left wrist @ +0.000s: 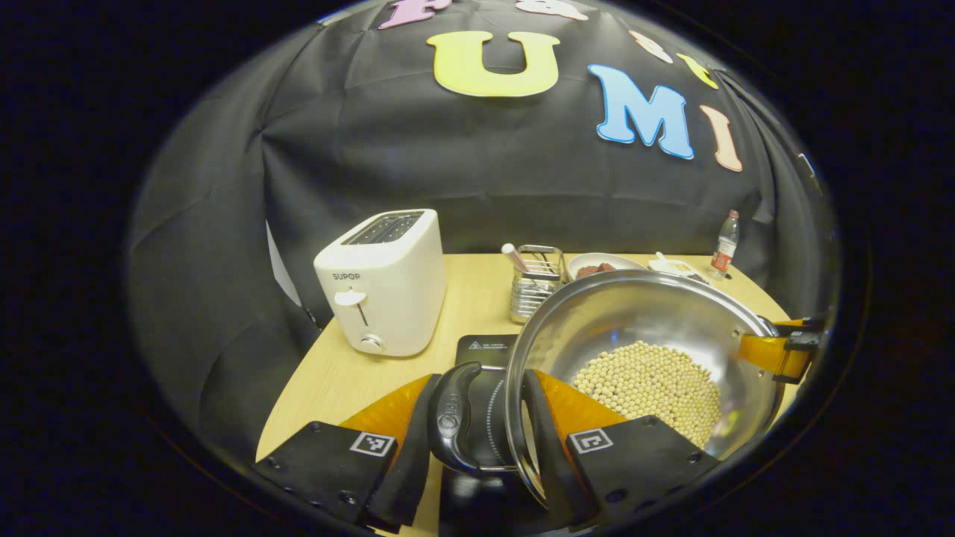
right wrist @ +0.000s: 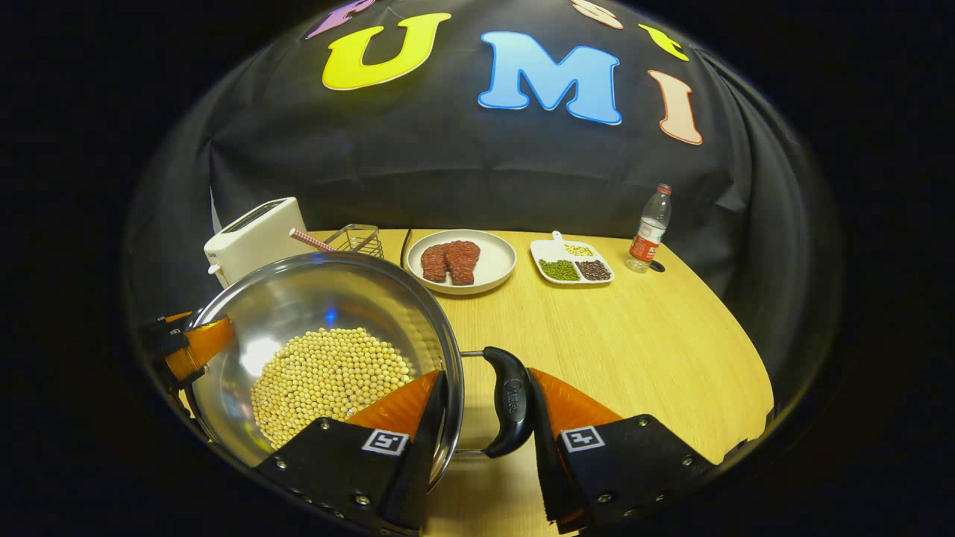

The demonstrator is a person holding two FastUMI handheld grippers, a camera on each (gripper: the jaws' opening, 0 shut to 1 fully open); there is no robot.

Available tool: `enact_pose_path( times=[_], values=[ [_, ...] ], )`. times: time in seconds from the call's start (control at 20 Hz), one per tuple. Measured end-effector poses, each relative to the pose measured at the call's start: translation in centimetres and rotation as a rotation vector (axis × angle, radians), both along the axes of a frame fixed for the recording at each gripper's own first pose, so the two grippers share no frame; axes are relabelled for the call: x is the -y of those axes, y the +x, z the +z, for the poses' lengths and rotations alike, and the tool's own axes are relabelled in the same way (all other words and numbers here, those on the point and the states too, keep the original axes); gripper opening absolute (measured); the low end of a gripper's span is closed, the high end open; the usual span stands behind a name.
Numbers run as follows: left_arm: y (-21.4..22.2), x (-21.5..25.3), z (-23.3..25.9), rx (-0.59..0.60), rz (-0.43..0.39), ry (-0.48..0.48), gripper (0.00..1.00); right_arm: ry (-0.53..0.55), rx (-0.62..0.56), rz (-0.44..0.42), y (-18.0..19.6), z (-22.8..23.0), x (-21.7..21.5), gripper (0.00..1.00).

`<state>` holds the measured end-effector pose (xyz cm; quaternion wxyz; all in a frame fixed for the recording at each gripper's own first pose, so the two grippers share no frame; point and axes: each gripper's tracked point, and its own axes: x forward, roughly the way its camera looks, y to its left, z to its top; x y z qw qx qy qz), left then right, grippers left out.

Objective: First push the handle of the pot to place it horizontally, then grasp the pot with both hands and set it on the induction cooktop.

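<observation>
A steel pot holding soybeans is held between both grippers. My left gripper clamps the pot's dark left handle, one finger outside the handle and the other inside the rim. In the right gripper view, my right gripper clamps the right handle the same way, with the pot to its left. The black induction cooktop lies under the pot's left side. I cannot tell whether the pot rests on it. Each view shows the other gripper at the pot's far rim.
A white toaster stands left of the cooktop, with a wire utensil holder behind it. Farther back on the wooden table are a plate of meat, a divided dish of beans and a water bottle.
</observation>
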<state>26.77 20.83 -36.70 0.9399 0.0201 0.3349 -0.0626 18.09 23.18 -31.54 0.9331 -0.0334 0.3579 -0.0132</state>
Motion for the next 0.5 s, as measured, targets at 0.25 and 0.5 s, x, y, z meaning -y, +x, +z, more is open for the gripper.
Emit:
enact_pose_path(
  times=[0.25, 0.5],
  values=[
    [0.3, -2.0, -1.5, -0.016, 0.022, 0.003, 0.67, -0.012, -0.001, 0.024, 0.7, -0.8, -1.8, 0.59],
    [0.5, -2.8, -1.0, 0.036, 0.059, -0.001, 0.75, 0.0, 0.024, 0.071, 0.9, -0.9, -2.2, 0.62]
  ],
)
